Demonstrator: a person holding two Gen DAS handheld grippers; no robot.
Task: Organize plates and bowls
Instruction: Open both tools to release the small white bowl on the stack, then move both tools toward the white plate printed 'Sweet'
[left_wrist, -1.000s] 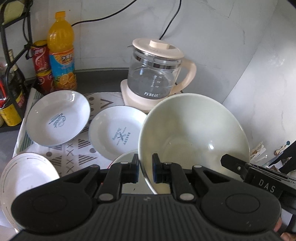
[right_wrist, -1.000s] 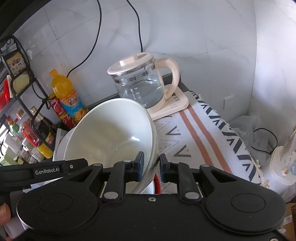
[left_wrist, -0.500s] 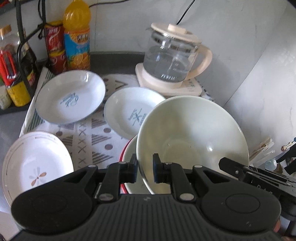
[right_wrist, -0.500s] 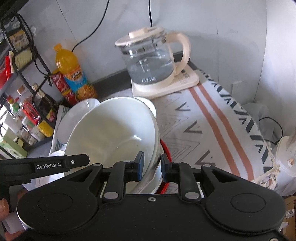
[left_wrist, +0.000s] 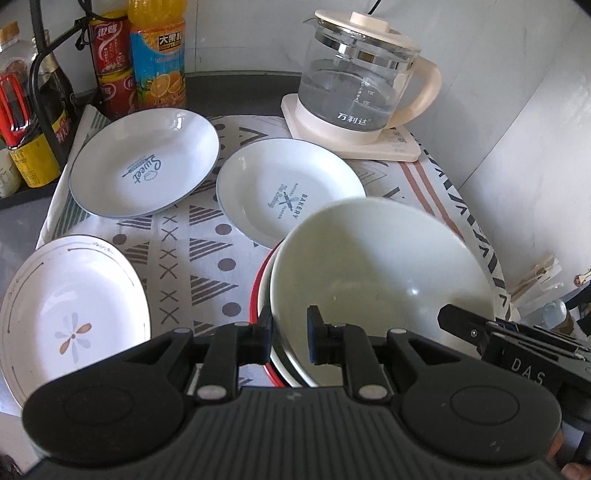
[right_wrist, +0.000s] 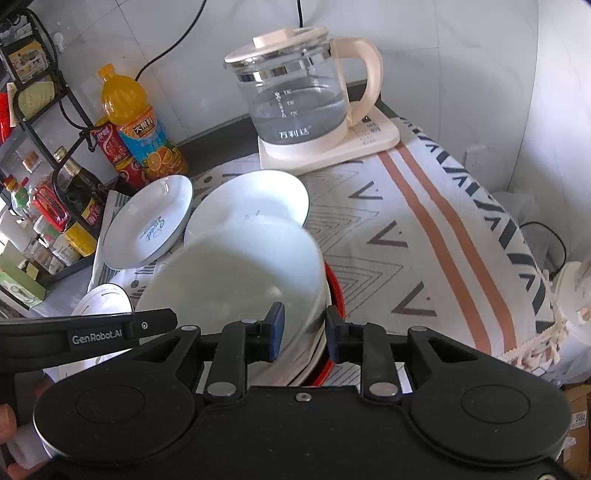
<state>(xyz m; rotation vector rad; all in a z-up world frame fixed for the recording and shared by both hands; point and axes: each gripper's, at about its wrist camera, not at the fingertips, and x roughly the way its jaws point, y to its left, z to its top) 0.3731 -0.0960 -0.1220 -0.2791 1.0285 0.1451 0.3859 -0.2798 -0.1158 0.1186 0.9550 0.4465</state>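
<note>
A large pale green bowl sits nested in a red-rimmed bowl on the patterned cloth. My left gripper straddles the green bowl's near rim, jaws a little apart. My right gripper straddles the opposite rim of the same bowl, jaws a little apart. Three white plates lie on the cloth: a "Sweet" plate, a "Bakery" plate and a flower plate.
A glass kettle on its cream base stands at the back. An orange juice bottle, red cans and a black rack with sauce bottles line the back left. A wall closes the right side.
Both grippers lowered the green bowl into the red-rimmed bowl. Their jaws have widened slightly around the rim.
</note>
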